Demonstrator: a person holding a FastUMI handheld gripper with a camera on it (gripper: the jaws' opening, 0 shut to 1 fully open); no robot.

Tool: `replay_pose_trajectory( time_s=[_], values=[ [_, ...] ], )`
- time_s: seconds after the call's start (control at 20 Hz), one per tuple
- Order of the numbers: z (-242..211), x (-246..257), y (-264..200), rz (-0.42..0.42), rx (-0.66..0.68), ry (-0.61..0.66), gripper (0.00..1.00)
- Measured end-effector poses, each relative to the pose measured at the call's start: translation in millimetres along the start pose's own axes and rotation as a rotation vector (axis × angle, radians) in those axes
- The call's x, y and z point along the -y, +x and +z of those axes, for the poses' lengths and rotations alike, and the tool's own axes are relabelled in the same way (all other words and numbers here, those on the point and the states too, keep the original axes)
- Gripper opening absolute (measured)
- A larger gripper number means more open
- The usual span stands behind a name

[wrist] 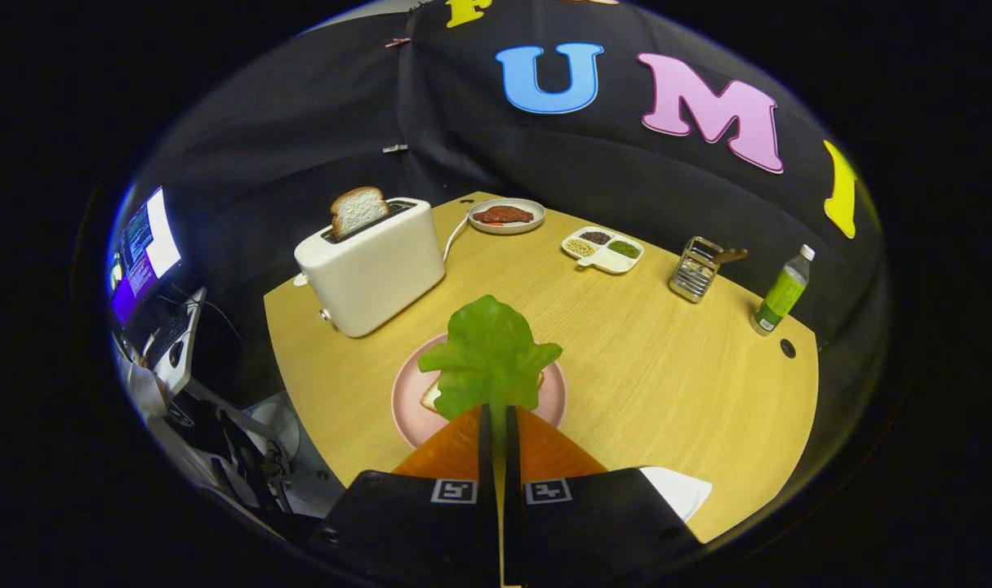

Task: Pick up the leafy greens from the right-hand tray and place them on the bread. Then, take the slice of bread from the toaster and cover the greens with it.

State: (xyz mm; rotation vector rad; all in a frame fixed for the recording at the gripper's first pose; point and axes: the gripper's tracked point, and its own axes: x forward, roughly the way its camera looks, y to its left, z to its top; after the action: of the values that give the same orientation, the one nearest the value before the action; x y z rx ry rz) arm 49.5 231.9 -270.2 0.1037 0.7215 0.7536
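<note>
My gripper (496, 412) is shut on the leafy greens (489, 355), its two orange fingers (455, 453) pressed close together on the leaf's near edge. The green leaf hangs over a pink plate (406, 400) and hides most of the bread slice (430, 398) lying on it; only the bread's left corner peeks out. Beyond the plate to the left stands a white toaster (371, 265) with a slice of bread (358, 209) sticking up from its slot.
A plate with meat (506, 216) sits at the table's far edge, a divided white tray (602, 248) of small foods beside it. Farther right are a metal rack (696, 269) and a green bottle (782, 291). A white tray corner (679, 491) lies beside my right finger.
</note>
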Motion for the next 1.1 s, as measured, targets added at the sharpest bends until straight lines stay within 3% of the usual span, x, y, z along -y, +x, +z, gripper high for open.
replay_pose_trajectory(
  time_s=[0.35, 0.4, 0.45, 0.6, 0.85, 1.1],
  values=[
    [-13, -6, 58, -0.030, -0.095, 0.020, 0.07],
    [-18, -2, 65, -0.050, -0.112, 0.029, 0.12],
    [-21, -1, 70, -0.058, -0.122, 0.039, 0.21],
    [-12, -4, 68, -0.076, -0.086, 0.039, 1.00],
    [43, -20, 25, -0.083, 0.115, 0.028, 0.99],
    [127, -66, -33, -0.015, 0.325, -0.009, 0.99]
  ],
)
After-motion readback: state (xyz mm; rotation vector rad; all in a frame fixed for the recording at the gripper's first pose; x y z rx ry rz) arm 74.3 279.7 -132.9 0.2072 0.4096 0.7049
